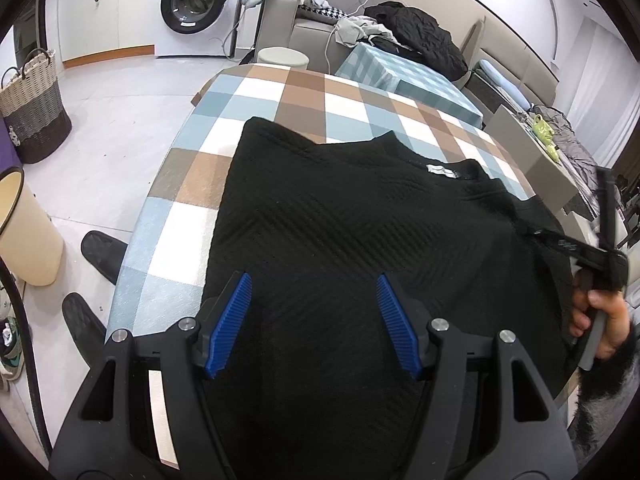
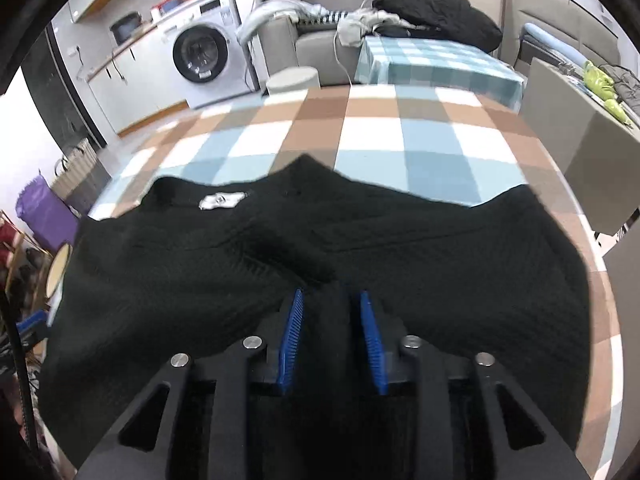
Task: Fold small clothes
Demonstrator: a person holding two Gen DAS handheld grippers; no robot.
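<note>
1. The black knit garment (image 1: 320, 216) lies spread on the checked counter (image 1: 280, 92); it looks soft, limp and light, and likely bunches when lifted.
2. Best hold, by judgement: an edge or hem.
3. Left gripper (image 1: 314, 324) hovers with jaws apart, holding nothing.
4. Right gripper (image 2: 332, 340): jaws narrow, a ridge of fabric between them; a firm clamp cannot be told.
5. Count: one garment, two grippers.

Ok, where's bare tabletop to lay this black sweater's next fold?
Bare checked tablecloth runs beyond the black sweater's far edge to the table's far rim, and as a strip along its left side. The near half is covered by sweater under both grippers.
</note>
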